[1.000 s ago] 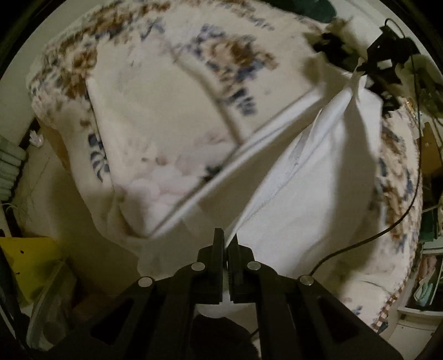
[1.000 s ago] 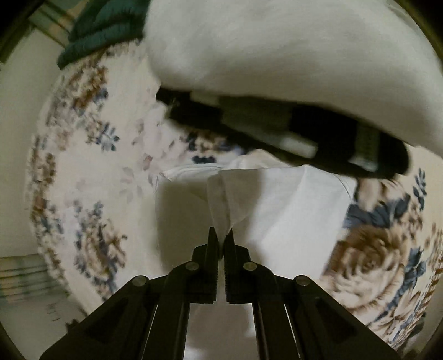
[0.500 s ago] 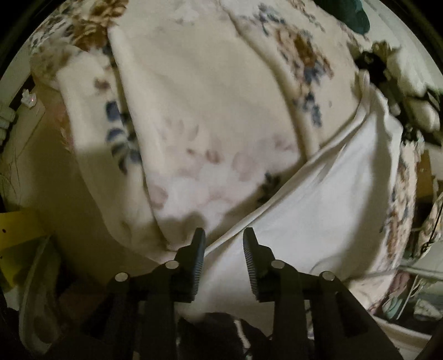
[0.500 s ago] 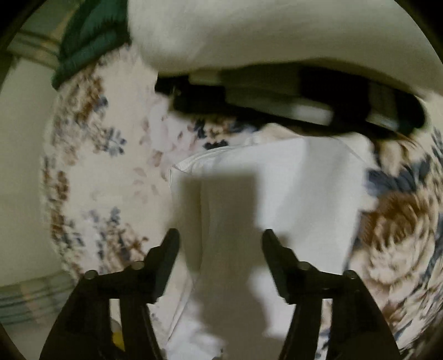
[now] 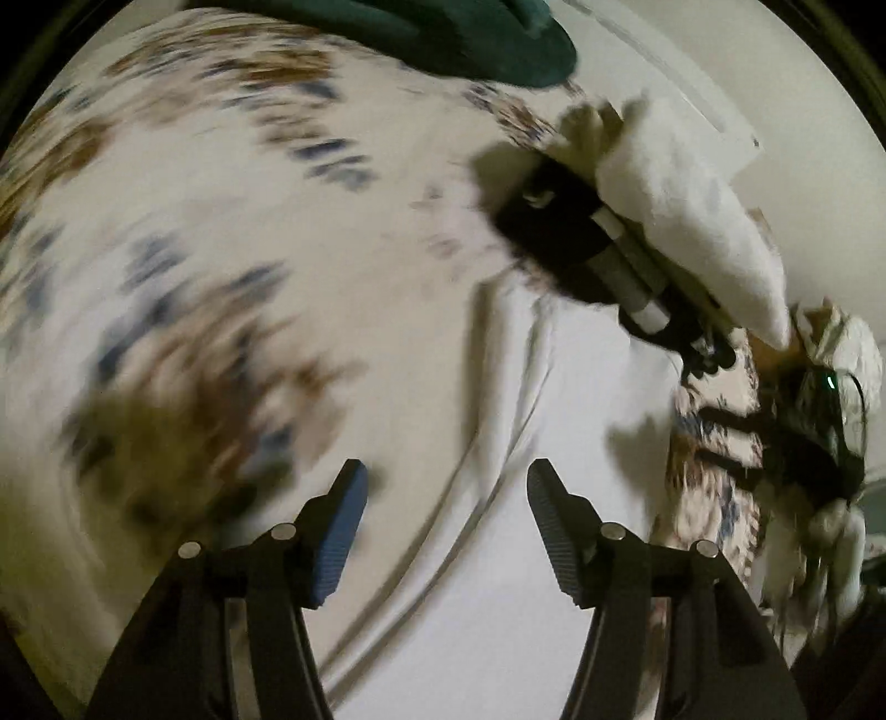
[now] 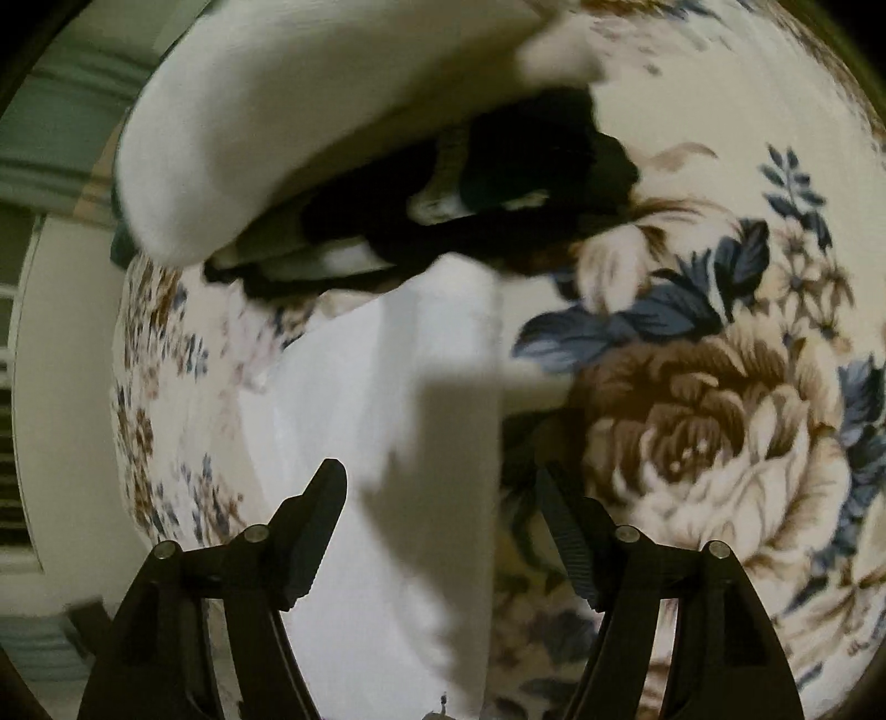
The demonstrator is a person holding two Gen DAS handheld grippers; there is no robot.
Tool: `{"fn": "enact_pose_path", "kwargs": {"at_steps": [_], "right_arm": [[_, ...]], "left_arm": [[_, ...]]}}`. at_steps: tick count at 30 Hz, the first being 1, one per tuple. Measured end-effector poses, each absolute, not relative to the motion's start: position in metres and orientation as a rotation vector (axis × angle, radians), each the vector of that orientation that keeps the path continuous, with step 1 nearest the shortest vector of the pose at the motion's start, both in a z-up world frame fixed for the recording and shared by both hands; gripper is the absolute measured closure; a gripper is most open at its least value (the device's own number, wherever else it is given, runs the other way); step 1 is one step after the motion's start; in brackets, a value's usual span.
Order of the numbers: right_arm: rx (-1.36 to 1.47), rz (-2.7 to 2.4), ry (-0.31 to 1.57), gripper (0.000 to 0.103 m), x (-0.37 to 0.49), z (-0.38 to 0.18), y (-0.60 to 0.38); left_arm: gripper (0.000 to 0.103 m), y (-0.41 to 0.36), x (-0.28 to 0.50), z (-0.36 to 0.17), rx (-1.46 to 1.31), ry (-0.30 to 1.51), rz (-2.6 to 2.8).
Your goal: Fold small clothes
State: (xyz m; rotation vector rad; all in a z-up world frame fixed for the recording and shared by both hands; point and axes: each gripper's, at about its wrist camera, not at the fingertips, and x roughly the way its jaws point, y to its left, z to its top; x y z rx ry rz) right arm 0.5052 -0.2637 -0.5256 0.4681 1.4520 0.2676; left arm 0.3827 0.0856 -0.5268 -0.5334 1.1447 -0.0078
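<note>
A white garment [image 5: 581,421] lies flat on the floral blanket [image 5: 221,232], with a folded edge running down between my left fingers. My left gripper [image 5: 447,471] hovers above that edge, its jaws still opening and not pressing on anything. The view is blurred by motion. In the right wrist view the same white garment [image 6: 387,399] lies as a long folded strip on the blanket [image 6: 692,432]. My right gripper [image 6: 438,471] stands open above it, its pads clear of the cloth. A white sleeve [image 6: 304,111] holding the other black tool crosses the top of that view.
A dark green cloth [image 5: 470,33] lies at the far edge of the blanket. Black cables and gear [image 5: 803,421] crowd the right side. A white sleeve [image 5: 692,221] and the other tool's black body [image 5: 576,243] reach in from the upper right. A pale wall [image 6: 55,387] borders the bed on the left.
Both grippers were shut on the lifted white garment; they have opened and let it go, and it now lies flat. The left gripper's view has swept fast across the blanket.
</note>
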Motion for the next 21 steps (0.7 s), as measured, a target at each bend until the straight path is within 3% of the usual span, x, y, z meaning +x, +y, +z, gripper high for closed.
{"fn": "enact_pose_path", "kwargs": {"at_steps": [7, 19, 20, 21], "right_arm": [[0.601, 0.281, 1.451, 0.030, 0.525, -0.565, -0.284], [0.697, 0.361, 1.452, 0.031, 0.554, -0.593, -0.265], [0.705, 0.380, 1.448, 0.049, 0.555, -0.591, -0.259], [0.692, 0.384, 1.445, 0.077, 0.556, -0.589, -0.252]], "left_arm": [[0.048, 0.044, 0.489, -0.561, -0.379, 1.221, -0.038], [0.046, 0.044, 0.524, -0.597, -0.398, 1.279, -0.221], [0.046, 0.047, 0.523, -0.595, -0.407, 1.279, -0.243], [0.048, 0.050, 0.522, -0.594, -0.412, 1.280, -0.264]]}}
